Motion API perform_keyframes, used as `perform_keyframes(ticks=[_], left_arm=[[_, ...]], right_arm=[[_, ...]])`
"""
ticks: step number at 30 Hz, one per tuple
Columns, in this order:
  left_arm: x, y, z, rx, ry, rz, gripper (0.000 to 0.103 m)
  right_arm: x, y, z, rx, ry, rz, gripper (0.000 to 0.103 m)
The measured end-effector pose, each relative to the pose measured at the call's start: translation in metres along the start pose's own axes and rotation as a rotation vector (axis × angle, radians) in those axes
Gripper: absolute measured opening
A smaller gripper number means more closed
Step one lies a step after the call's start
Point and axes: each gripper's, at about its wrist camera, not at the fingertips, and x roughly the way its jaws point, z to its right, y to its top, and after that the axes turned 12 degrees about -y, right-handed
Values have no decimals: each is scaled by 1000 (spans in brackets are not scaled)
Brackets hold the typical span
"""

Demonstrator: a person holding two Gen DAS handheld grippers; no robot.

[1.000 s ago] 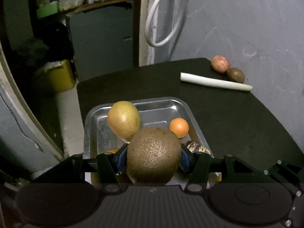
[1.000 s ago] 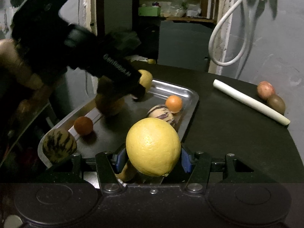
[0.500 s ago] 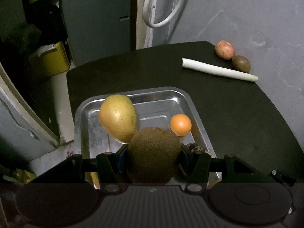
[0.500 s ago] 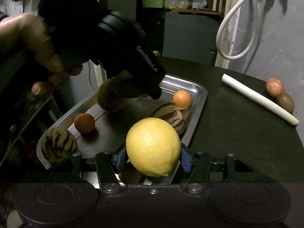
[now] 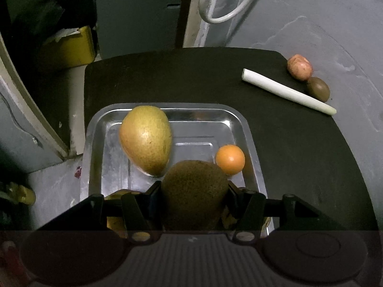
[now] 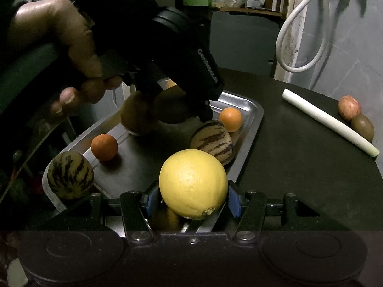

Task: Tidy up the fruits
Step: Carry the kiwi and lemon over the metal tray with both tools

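My left gripper [image 5: 194, 195] is shut on a large brown kiwi [image 5: 194, 191], held above the steel tray [image 5: 249, 129]. In the tray lie a yellow-green mango [image 5: 146, 138] and a small orange [image 5: 230, 159]. My right gripper [image 6: 192, 198] is shut on a yellow lemon [image 6: 193, 183] over the tray's near corner [image 6: 249, 143]. The right wrist view shows two striped melons [image 6: 211, 141] [image 6: 70, 174], a second orange [image 6: 104, 147] and the orange by the far rim [image 6: 230, 119]. The left gripper's black body [image 6: 172, 57] and the person's hand [image 6: 62, 47] hang over the tray's far left.
On the black table [image 5: 299, 155], a white leek stalk [image 5: 287, 92] lies at the right, with a red apple [image 5: 299, 67] and a small kiwi [image 5: 318, 89] behind it by the grey wall. A white hose loop [image 6: 301, 35] hangs on the wall. A yellow bin [image 5: 69, 47] stands on the floor.
The left gripper has moved over the tray and tilted further down with the kiwi. The right gripper has hardly moved and keeps the lemon.
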Motion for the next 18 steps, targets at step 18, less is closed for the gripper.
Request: perform_keyframes(ticks=[18], left_arm=[[11,2,7,-33,46,0,62]], right_arm=[[-3,-5,2,-50,16,17,60]])
